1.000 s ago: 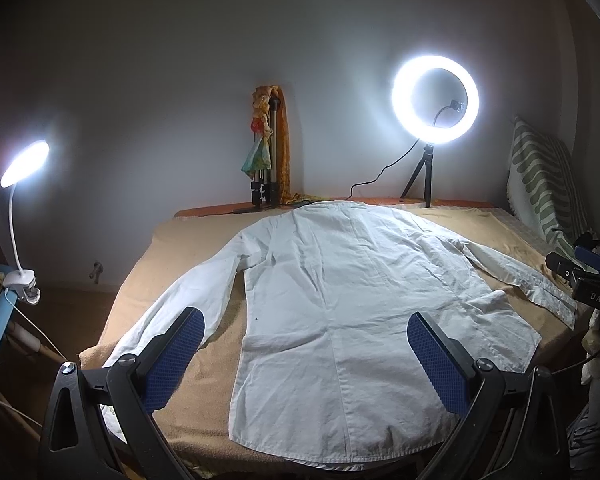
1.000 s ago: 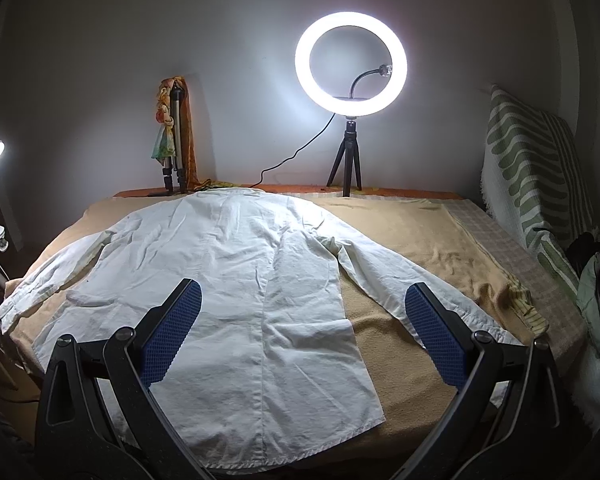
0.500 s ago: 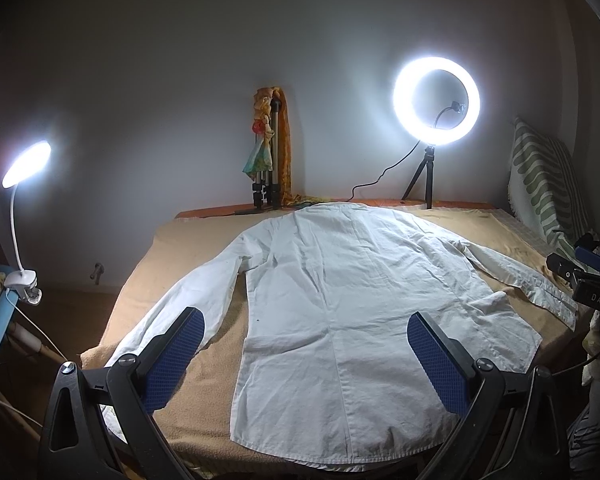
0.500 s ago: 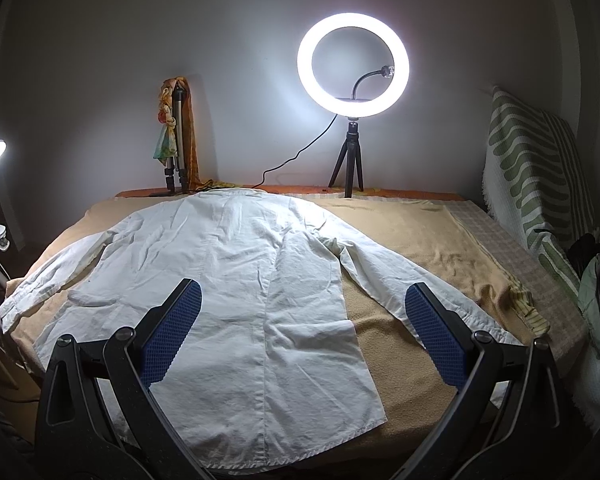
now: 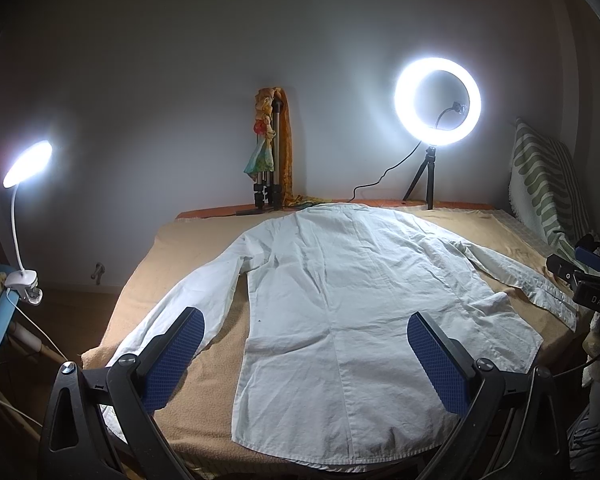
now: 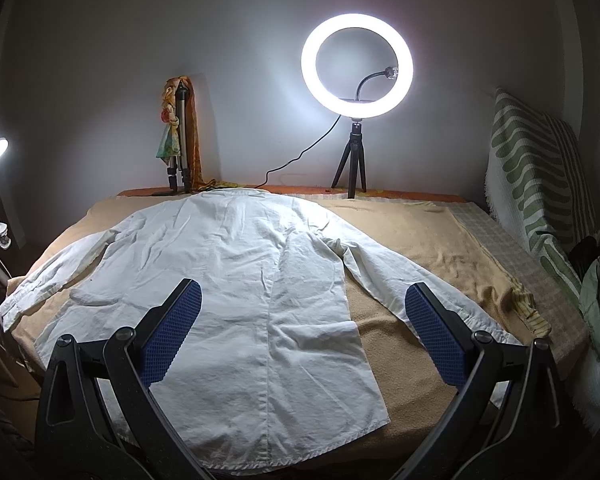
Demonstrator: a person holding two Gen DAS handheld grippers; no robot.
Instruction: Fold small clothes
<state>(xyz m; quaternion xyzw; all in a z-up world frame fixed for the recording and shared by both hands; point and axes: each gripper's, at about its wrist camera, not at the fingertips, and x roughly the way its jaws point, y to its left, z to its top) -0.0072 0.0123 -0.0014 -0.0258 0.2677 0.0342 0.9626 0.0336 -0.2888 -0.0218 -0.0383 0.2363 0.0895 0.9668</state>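
Observation:
A white long-sleeved shirt (image 5: pixel 352 304) lies flat, back up, on a tan blanket (image 5: pixel 196 412), collar at the far end, hem at the near edge, both sleeves spread outward. It also shows in the right wrist view (image 6: pixel 236 300). My left gripper (image 5: pixel 304 356) is open and empty, held above the hem's left part. My right gripper (image 6: pixel 302 328) is open and empty, held above the hem's right part. The right gripper's body (image 5: pixel 584 276) shows at the right edge of the left wrist view.
A ring light on a tripod (image 6: pixel 356 68) and a folded tripod with a scarf (image 6: pixel 180 136) stand at the far edge. A clip lamp (image 5: pixel 24 208) stands left. A green striped blanket (image 6: pixel 536 172) leans at the right. A small striped cloth (image 6: pixel 530 308) lies near the right sleeve.
Both views have shifted very slightly. The shirt has not moved and both grippers stay open.

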